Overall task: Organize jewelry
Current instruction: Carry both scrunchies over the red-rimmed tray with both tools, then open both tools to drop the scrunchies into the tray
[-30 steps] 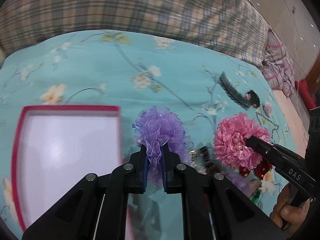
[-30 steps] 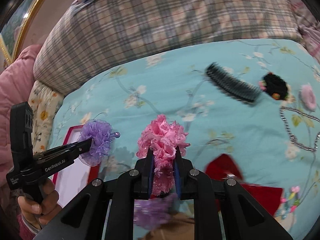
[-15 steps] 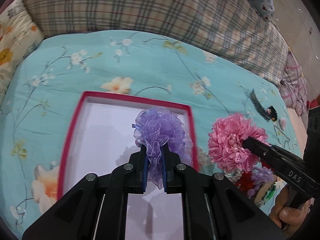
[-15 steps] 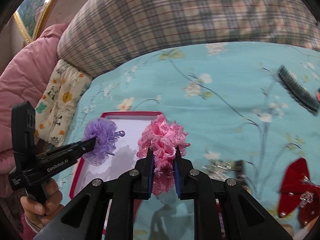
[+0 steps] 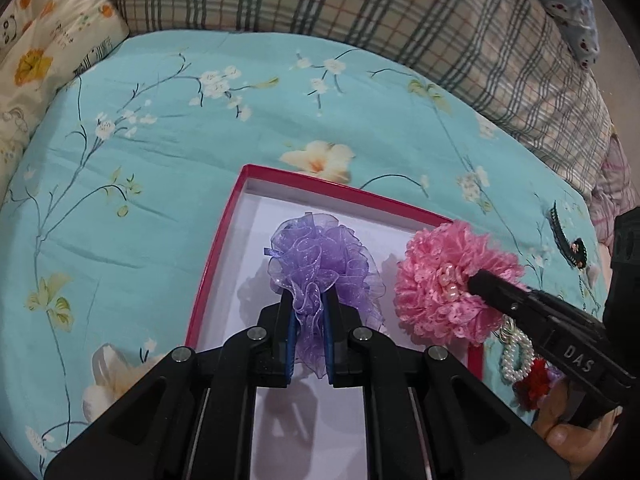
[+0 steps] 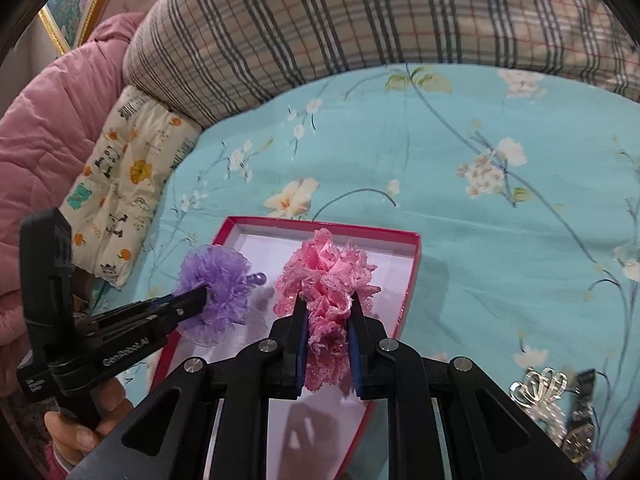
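Observation:
My left gripper (image 5: 308, 300) is shut on a purple ruffled hair flower (image 5: 320, 260) and holds it above the white inside of a red-rimmed box (image 5: 224, 232). My right gripper (image 6: 326, 304) is shut on a pink lace hair flower (image 6: 328, 276) and holds it over the same box (image 6: 412, 272), near its right side. The pink flower (image 5: 448, 284) and the right gripper (image 5: 476, 280) show in the left wrist view; the purple flower (image 6: 216, 280) and the left gripper (image 6: 200, 294) show in the right wrist view.
The box lies on a turquoise flowered bedspread (image 5: 200, 128). A plaid pillow (image 5: 360, 8) lies behind, a patterned cushion (image 6: 120, 184) to the left. Right of the box lie a pearl ornament (image 5: 516, 356), a red bow (image 5: 532, 388), a black comb (image 5: 564, 236), a silver brooch (image 6: 540, 388) and a watch (image 6: 580, 428).
Both grippers have moved left with their flowers, from over the loose jewelry to over the red-rimmed box. The comb and the bow have slid to the right edge of view.

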`<state>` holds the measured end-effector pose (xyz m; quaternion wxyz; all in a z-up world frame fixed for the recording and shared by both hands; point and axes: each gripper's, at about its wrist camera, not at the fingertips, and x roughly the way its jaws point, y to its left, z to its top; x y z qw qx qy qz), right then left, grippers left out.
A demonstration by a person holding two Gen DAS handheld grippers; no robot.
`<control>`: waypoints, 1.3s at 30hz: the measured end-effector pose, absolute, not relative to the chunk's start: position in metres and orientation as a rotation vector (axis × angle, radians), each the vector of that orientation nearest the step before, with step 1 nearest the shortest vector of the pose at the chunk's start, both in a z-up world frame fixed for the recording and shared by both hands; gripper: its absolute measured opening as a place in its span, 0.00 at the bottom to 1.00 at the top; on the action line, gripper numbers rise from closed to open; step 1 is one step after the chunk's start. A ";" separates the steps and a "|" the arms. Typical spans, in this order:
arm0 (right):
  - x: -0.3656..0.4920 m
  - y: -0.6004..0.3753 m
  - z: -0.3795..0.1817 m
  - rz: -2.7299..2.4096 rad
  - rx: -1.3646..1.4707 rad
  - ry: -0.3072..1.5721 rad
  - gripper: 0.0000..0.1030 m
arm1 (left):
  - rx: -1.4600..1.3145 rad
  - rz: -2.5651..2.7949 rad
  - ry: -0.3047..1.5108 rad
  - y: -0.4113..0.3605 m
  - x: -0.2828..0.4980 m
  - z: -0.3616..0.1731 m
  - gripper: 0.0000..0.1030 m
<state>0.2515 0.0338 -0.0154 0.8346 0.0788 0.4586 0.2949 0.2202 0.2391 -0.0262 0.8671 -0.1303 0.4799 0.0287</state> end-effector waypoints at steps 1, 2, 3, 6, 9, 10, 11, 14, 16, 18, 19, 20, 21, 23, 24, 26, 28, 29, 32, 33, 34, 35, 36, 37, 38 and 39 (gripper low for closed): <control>0.255 0.037 -0.020 0.622 0.163 0.981 0.16 | -0.277 0.060 1.006 0.241 0.221 -0.028 0.09; 0.256 0.038 -0.023 0.619 0.157 0.987 0.16 | -0.278 0.060 1.008 0.242 0.223 -0.030 0.09; 0.258 0.041 -0.027 0.614 0.147 0.994 0.16 | -0.278 0.060 1.011 0.243 0.225 -0.032 0.09; 0.262 0.043 -0.036 0.596 0.132 1.011 0.16 | -0.280 0.072 1.025 0.246 0.231 -0.040 0.09; 0.266 0.044 -0.042 0.586 0.119 1.024 0.21 | -0.286 0.088 1.045 0.249 0.235 -0.049 0.10; 0.267 0.044 -0.042 0.584 0.117 1.026 0.21 | -0.288 0.091 1.047 0.250 0.236 -0.051 0.10; 0.267 0.044 -0.043 0.587 0.116 1.027 0.21 | -0.290 0.095 1.049 0.251 0.235 -0.051 0.12; 0.267 0.044 -0.042 0.593 0.114 1.021 0.24 | -0.299 0.102 1.051 0.253 0.233 -0.053 0.18; 0.266 0.044 -0.039 0.587 0.103 1.009 0.28 | -0.296 0.113 1.052 0.255 0.232 -0.054 0.25; 0.265 0.043 -0.037 0.586 0.096 1.000 0.38 | -0.286 0.121 1.053 0.256 0.230 -0.053 0.30; 0.265 0.043 -0.036 0.584 0.090 0.998 0.41 | -0.284 0.122 1.054 0.256 0.230 -0.054 0.32; 0.264 0.044 -0.035 0.582 0.085 0.995 0.41 | -0.283 0.121 1.052 0.256 0.229 -0.053 0.33; 0.264 0.044 -0.035 0.582 0.083 0.993 0.41 | -0.281 0.122 1.052 0.255 0.228 -0.053 0.33; 0.263 0.043 -0.035 0.582 0.079 0.994 0.41 | -0.279 0.122 1.053 0.254 0.228 -0.051 0.38; 0.263 0.043 -0.034 0.582 0.082 0.994 0.41 | -0.277 0.121 1.050 0.253 0.226 -0.049 0.44; 0.261 0.041 -0.032 0.580 0.086 0.992 0.41 | -0.265 0.122 1.046 0.250 0.223 -0.046 0.50; 0.259 0.039 -0.030 0.581 0.095 0.988 0.44 | -0.251 0.123 1.050 0.247 0.221 -0.044 0.55; 0.257 0.037 -0.028 0.585 0.100 0.984 0.46 | -0.241 0.128 1.051 0.246 0.220 -0.042 0.61; 0.254 0.033 -0.023 0.568 0.106 0.972 0.52 | -0.229 0.135 1.057 0.244 0.216 -0.041 0.64; 0.252 0.030 -0.021 0.564 0.107 0.967 0.52 | -0.229 0.135 1.058 0.244 0.214 -0.040 0.64; 0.250 0.026 -0.020 0.564 0.117 0.967 0.52 | -0.231 0.136 1.059 0.244 0.213 -0.039 0.64; 0.248 0.022 -0.019 0.565 0.128 0.969 0.52 | -0.234 0.138 1.059 0.244 0.211 -0.037 0.64; 0.246 0.018 -0.017 0.564 0.137 0.969 0.52 | -0.234 0.140 1.054 0.244 0.208 -0.035 0.64; 0.243 0.014 -0.015 0.561 0.143 0.964 0.52 | -0.234 0.142 1.051 0.242 0.206 -0.033 0.64; 0.240 0.010 -0.013 0.559 0.145 0.961 0.52 | -0.235 0.141 1.046 0.241 0.203 -0.030 0.64; 0.236 0.005 -0.010 0.555 0.148 0.957 0.52 | -0.240 0.136 1.039 0.240 0.200 -0.027 0.64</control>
